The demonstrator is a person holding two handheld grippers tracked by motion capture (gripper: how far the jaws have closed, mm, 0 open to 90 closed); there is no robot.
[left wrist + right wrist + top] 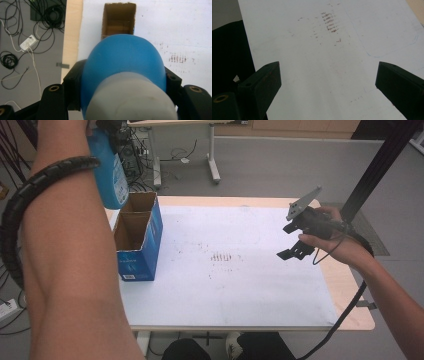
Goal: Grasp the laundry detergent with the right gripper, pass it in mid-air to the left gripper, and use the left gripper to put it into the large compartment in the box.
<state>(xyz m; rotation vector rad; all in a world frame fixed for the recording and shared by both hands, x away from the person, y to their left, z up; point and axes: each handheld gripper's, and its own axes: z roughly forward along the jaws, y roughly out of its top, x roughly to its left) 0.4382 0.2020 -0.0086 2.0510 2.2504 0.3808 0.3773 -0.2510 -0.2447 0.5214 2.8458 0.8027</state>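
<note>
**Blue bottle held above the divided box**

The left gripper [120,100] is clamped on a blue plastic bottle with a pale grey cap [123,65]; in the left gripper view its two black jaws press against the bottle's sides, with the cap nearest the camera and the rounded blue body beyond it. In the high view the same bottle [111,172] hangs body-down at the top left, off the table, its lower end just above the far compartment of a blue cardboard box with an open top and a brown inside [142,237]. The box stands at the left edge of the white sheet covering the table [240,290] and is split into two compartments; the left gripper view looks down into one of them [119,21], directly past the bottle.

The right gripper [295,247] is held in the person's right hand [332,240] above the right part of the sheet, well apart from the box and bottle. Its jaws stand wide apart with nothing between them, and the right gripper view looks past them onto the bare sheet with a patch of small reddish-brown marks [329,22]
</note>
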